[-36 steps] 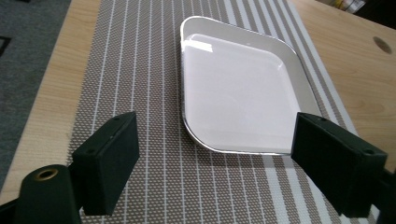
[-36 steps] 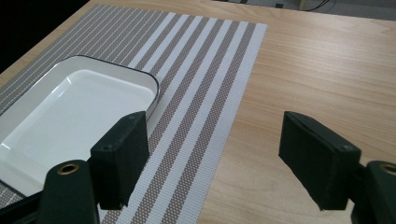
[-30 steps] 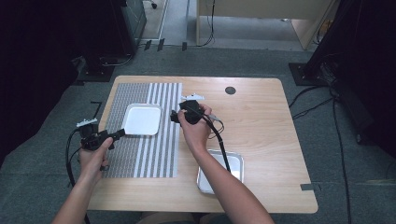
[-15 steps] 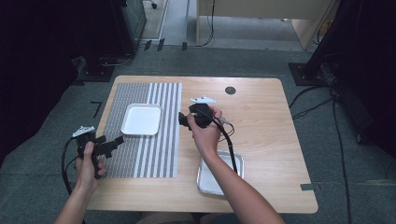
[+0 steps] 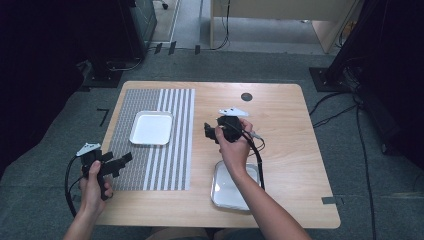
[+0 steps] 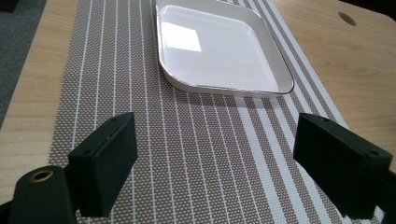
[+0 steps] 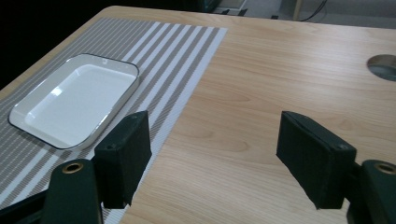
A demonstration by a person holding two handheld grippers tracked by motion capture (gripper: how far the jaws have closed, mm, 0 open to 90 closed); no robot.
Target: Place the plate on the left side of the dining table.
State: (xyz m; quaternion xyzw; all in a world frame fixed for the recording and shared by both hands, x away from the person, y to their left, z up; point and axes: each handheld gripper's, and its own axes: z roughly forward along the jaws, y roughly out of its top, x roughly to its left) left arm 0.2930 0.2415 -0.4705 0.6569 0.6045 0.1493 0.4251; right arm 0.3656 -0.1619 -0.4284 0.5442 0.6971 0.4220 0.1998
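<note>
Pale wooden tabletop (image 5: 280, 115): white square plastic tray (image 5: 151, 127) sits on the striped mat (image 5: 150, 165), far-right of the left tool (image 5: 125, 159), left of the right tool (image 5: 207, 131); both gape wide, empty.

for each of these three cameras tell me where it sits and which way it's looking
High view: above the person's side, looking forward and down on the table; forearms, left gripper, right gripper show.
Left gripper view: rides the left gripper, facing the plate on the mat; open jaws show.
Right gripper view: rides the right gripper, over bare table; open jaws show.
All share the plate.
</note>
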